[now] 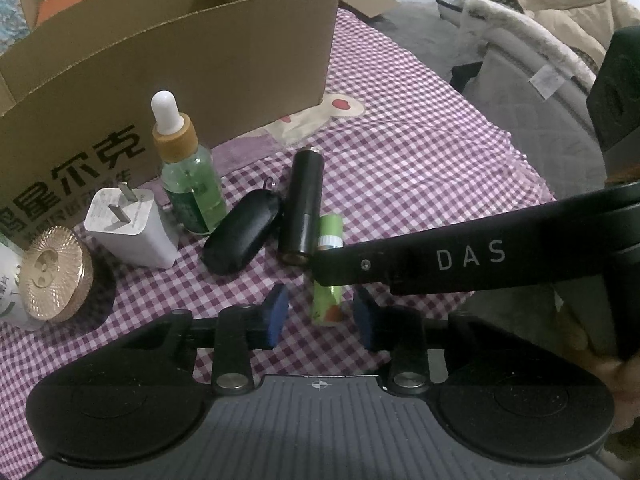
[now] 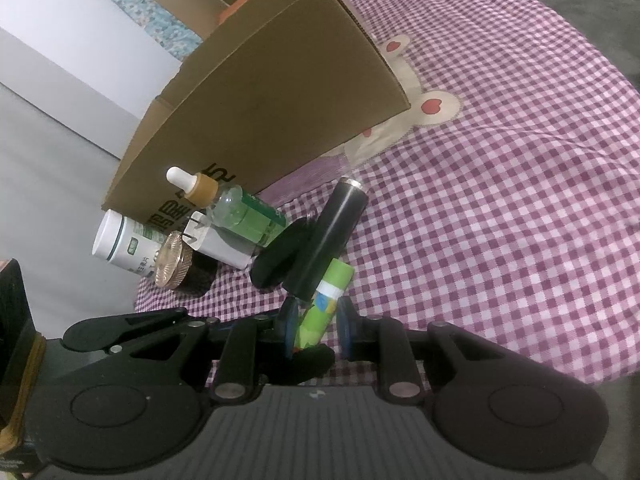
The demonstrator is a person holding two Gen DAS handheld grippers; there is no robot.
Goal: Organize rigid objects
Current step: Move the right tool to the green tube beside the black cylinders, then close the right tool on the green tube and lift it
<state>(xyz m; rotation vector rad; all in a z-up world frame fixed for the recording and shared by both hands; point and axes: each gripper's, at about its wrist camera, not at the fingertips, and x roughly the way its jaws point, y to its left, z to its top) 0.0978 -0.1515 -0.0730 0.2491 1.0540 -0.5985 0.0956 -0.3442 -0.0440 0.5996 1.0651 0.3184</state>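
Right gripper (image 2: 316,330) hides green tube's (image 1: 327,304) middle (grip seemingly closed).

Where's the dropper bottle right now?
The green glass dropper bottle with a white bulb stands upright on the purple checked cloth, just in front of the cardboard box, between the white plug adapter on its left and the black pouch.

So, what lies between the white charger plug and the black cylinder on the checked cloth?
In the left wrist view, the green dropper bottle and the black pouch lie between the white charger plug and the black cylinder.
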